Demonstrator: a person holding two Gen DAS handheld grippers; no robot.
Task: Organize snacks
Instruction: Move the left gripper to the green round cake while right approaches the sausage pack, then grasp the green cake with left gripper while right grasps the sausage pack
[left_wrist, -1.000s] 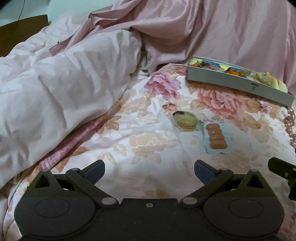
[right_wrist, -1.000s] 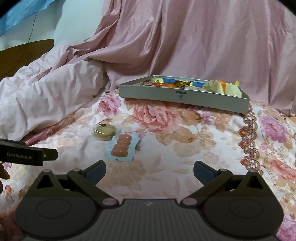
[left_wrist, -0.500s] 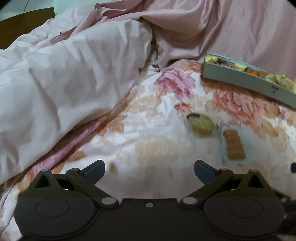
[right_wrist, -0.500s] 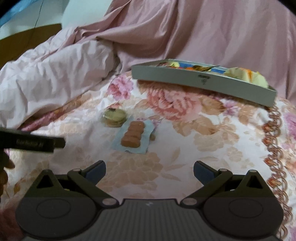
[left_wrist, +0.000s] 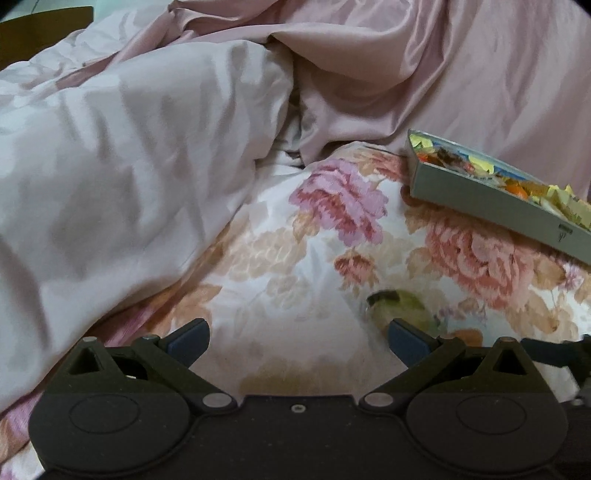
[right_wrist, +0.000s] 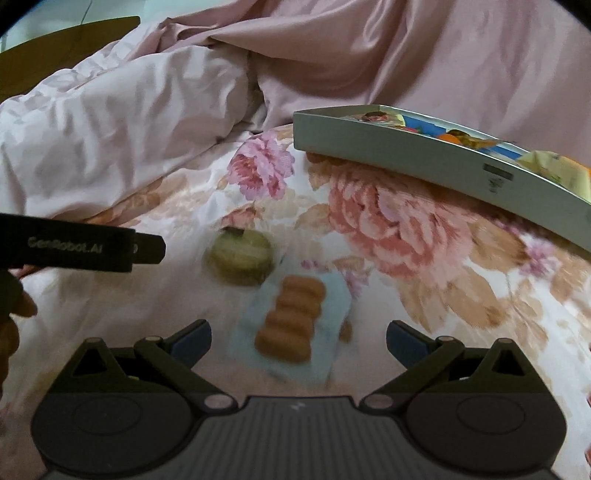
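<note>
Two wrapped snacks lie on the floral bedspread: a round green cookie (right_wrist: 241, 255) and a pack of several brown biscuits in a blue wrapper (right_wrist: 293, 320). My right gripper (right_wrist: 298, 338) is open, low over the bedspread, with the biscuit pack between its fingers. My left gripper (left_wrist: 297, 341) is open and empty; the green cookie (left_wrist: 400, 306) lies just beyond its right finger. The left gripper also shows in the right wrist view (right_wrist: 147, 250), left of the cookie. A grey tray (right_wrist: 406, 155) holding several colourful snacks sits at the back right.
A crumpled pink duvet (left_wrist: 129, 166) is piled at the left and back. The grey tray (left_wrist: 480, 192) sits at the right in the left wrist view. A wooden headboard (right_wrist: 55, 48) shows at the far left.
Both grippers have moved forward and down toward the two loose snacks. The biscuit pack now lies between the right gripper's fingers. The cookie is now at the left gripper's right finger.
</note>
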